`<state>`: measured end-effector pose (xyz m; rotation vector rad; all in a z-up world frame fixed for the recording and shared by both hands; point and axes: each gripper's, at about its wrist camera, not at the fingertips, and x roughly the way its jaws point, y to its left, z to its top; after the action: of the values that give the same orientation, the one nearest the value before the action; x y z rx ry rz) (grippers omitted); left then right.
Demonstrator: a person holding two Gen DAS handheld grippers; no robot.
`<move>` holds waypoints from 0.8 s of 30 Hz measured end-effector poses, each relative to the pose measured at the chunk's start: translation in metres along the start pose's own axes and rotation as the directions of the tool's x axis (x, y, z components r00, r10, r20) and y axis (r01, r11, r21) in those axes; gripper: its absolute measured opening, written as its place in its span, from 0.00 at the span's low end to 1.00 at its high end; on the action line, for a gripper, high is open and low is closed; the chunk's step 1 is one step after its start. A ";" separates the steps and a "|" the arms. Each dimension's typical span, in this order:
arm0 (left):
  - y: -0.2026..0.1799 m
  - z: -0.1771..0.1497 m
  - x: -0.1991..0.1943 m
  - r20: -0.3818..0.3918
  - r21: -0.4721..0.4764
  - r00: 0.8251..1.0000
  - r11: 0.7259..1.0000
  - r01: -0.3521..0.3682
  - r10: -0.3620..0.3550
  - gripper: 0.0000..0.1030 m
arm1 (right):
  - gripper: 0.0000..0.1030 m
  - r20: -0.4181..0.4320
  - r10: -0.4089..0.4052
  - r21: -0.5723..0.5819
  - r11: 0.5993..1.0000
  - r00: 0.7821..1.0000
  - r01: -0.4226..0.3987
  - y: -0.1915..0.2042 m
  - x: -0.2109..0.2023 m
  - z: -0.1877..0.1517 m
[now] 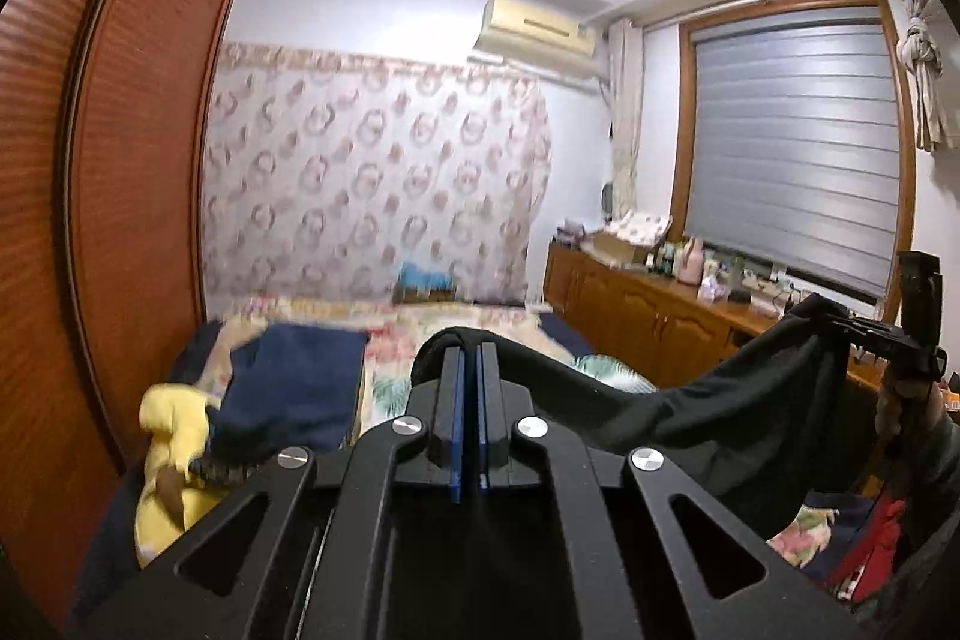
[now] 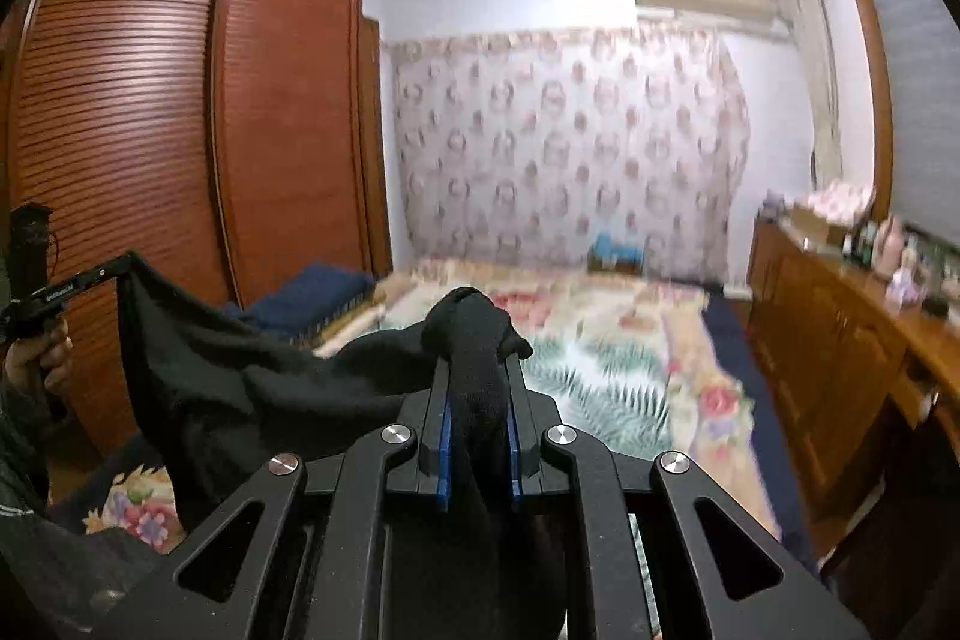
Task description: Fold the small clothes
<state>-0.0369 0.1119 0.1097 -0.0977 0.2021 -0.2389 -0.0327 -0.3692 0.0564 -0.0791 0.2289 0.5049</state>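
A black garment [image 1: 750,412] hangs stretched in the air between my two grippers, above the bed. My left gripper [image 1: 471,358] is shut on one edge of it; the cloth wraps over the fingertips. My right gripper [image 2: 477,370] is shut on a thick bunch of the same black garment [image 2: 240,388]. The right gripper also shows at the far right of the left wrist view [image 1: 864,331], and the left gripper at the far left of the right wrist view [image 2: 114,271], each pinching a corner of the cloth.
A bed with a floral cover [image 2: 606,340] lies below. A folded navy cloth [image 1: 288,382] and a yellow garment [image 1: 168,436] lie at its left side. A wooden wardrobe [image 2: 180,130] stands to the left, a wooden cabinet [image 2: 840,340] with bottles to the right.
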 end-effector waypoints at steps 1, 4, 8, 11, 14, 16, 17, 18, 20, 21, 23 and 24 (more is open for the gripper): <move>-0.001 0.009 0.005 0.013 0.011 1.000 1.000 0.001 -0.002 0.04 | 0.13 0.022 -0.007 -0.016 1.000 1.000 0.008 -0.001 -0.006 0.008; 0.002 0.032 0.027 0.037 0.022 0.999 1.000 0.000 -0.001 0.04 | 0.13 0.072 -0.019 -0.043 0.999 0.997 0.022 -0.009 -0.012 0.031; 0.010 0.061 0.080 0.039 0.043 0.998 0.998 -0.047 0.045 0.04 | 0.13 0.096 -0.066 -0.087 0.993 0.993 0.074 -0.023 0.005 0.064; 0.021 0.072 0.143 -0.002 0.065 0.995 0.993 -0.097 0.097 0.04 | 0.13 0.063 -0.129 -0.088 0.987 0.990 0.134 -0.038 0.055 0.083; 0.042 0.056 0.222 -0.096 0.100 0.980 0.981 -0.167 0.176 0.09 | 0.14 -0.021 -0.198 -0.057 0.979 0.980 0.197 -0.048 0.136 0.086; 0.055 0.034 0.263 -0.202 0.114 0.961 0.979 -0.167 0.188 0.21 | 0.29 -0.095 -0.230 -0.057 0.973 0.968 0.226 -0.058 0.191 0.074; 0.061 0.020 0.275 -0.239 0.121 0.952 0.979 -0.167 0.192 0.28 | 0.41 -0.161 -0.276 -0.072 0.961 0.948 0.267 -0.060 0.220 0.064; 0.065 0.005 0.282 -0.261 0.131 0.946 0.978 -0.164 0.194 0.33 | 0.45 -0.219 -0.310 -0.074 0.951 0.925 0.301 -0.064 0.242 0.051; 0.068 -0.015 0.283 -0.297 0.126 0.940 0.982 -0.139 0.171 0.45 | 0.45 -0.320 -0.336 -0.076 0.941 0.886 0.330 -0.072 0.273 0.019; 0.069 -0.024 0.282 -0.324 0.105 0.935 0.987 -0.120 0.148 0.48 | 0.45 -0.338 -0.328 -0.064 0.943 0.882 0.326 -0.073 0.278 0.009; 0.071 -0.042 0.276 -0.363 0.077 0.924 0.992 -0.095 0.117 0.63 | 0.49 -0.371 -0.284 -0.034 0.955 0.884 0.293 -0.073 0.279 -0.015; 0.067 -0.050 0.273 -0.381 0.074 0.918 0.993 -0.089 0.110 0.68 | 0.50 -0.384 -0.274 -0.034 0.959 0.882 0.283 -0.073 0.278 -0.024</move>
<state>0.2272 0.1059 0.0021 0.0164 0.5909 -0.1595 0.2345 -0.3060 -0.0313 -0.1871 0.6016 0.1932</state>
